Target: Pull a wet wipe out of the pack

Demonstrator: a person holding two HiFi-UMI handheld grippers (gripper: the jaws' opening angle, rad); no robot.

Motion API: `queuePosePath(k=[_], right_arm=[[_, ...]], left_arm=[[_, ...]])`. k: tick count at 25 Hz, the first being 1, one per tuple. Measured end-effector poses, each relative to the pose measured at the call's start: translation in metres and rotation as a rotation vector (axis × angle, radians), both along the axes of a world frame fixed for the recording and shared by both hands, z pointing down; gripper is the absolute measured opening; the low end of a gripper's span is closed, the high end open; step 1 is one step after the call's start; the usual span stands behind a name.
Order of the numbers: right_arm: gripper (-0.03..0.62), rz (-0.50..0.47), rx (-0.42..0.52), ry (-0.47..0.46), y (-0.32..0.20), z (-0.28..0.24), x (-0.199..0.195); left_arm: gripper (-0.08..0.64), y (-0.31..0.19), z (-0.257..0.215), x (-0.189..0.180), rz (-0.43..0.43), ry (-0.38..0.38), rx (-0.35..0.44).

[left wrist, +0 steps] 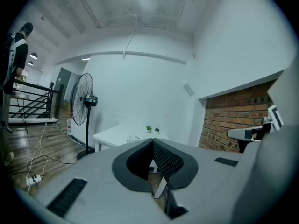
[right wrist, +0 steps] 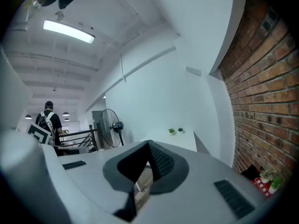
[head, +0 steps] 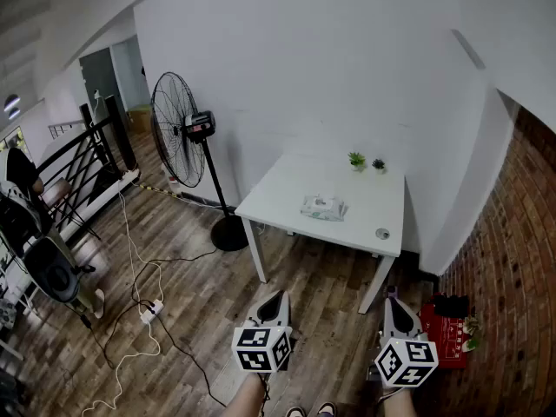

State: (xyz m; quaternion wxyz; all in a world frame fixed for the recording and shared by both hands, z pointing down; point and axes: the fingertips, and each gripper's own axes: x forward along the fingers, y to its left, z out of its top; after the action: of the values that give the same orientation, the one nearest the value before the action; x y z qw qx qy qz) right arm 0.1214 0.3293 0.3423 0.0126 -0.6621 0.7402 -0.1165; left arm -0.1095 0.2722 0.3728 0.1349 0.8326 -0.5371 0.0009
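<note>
The arms that carry the grippers are cut off by the lower edge of the head view, so only the marker cubes and the jaws show. From the left gripper view the pack is almost wholly hidden behind the gripper's own body, and the right gripper view does not show it at all. Its print is too small to read. A small round thing (head: pixel 382 233) lies on the table ahead of the right gripper; what it is cannot be told.

The left gripper (head: pixel 276 300) is clenched: in its own view (left wrist: pixel 152 142) the jaw tips meet, with nothing between them. The right gripper (head: pixel 390 303) is clenched and empty too, its tips together (right wrist: pixel 148 143). Both hang above the wooden floor and touch nothing.

The wet wipe pack (head: pixel 324 207) lies flat on the white table (head: pixel 287 189), well ahead of both grippers and between their lines. It is a pale, soft packet with a greenish face. Two small potted plants (head: pixel 357 160) stand beyond it, and a standing fan (head: pixel 181 129) is far ahead and left of the left gripper.
</note>
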Motion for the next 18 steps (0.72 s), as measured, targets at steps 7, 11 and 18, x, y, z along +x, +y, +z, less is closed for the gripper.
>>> queuePosePath(k=[7,11,18], right_arm=[[0.000,-0.004,0.000,0.003,-0.0024,0.0009,-0.0007],[0.000,-0.022,-0.013,-0.009,-0.0048,0.0041,-0.0030],[0.002,-0.020,-0.029,-0.028,-0.0079,0.0088,-0.0014]], left_arm=[[0.005,-0.0022,0.0006,-0.0023,-0.006,0.000,0.002],[0.005,-0.0040,0.0006,-0.0050,-0.013,0.002,0.003],[0.005,-0.0041,0.0006,-0.0050,-0.022,0.000,0.004]])
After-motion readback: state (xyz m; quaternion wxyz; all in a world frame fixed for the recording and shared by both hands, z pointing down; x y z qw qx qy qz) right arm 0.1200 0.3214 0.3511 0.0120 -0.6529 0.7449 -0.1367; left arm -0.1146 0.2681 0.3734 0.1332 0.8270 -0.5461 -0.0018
